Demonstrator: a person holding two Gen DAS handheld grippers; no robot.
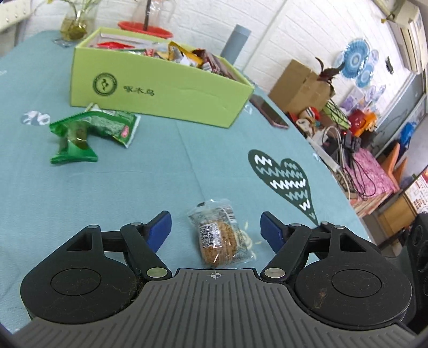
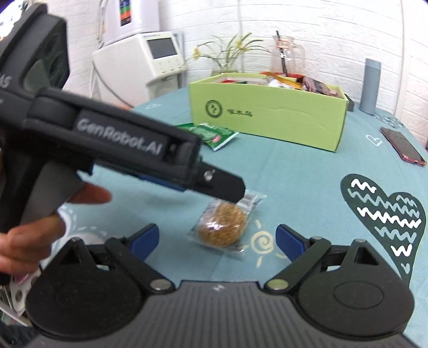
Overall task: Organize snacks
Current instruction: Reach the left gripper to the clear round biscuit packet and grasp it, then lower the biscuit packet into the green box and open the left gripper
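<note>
A round brown cookie in a clear wrapper (image 1: 218, 237) lies on the teal tablecloth. My left gripper (image 1: 216, 227) is open with the cookie between its blue fingertips, just above the cloth. The right wrist view shows the same cookie (image 2: 222, 223) in front of my open, empty right gripper (image 2: 217, 237), and the left gripper's body (image 2: 133, 150) reaching over it from the left. A green open snack box (image 1: 160, 88) holding several snacks stands further back. Green snack packets (image 1: 91, 128) lie in front of the box's left end.
A phone (image 1: 268, 111) lies right of the box near the table edge. A grey bottle (image 2: 370, 85), a glass jug (image 2: 287, 57) and a plant vase (image 1: 75, 24) stand behind the box. Clutter and cardboard boxes (image 1: 302, 85) lie beyond the table's right edge.
</note>
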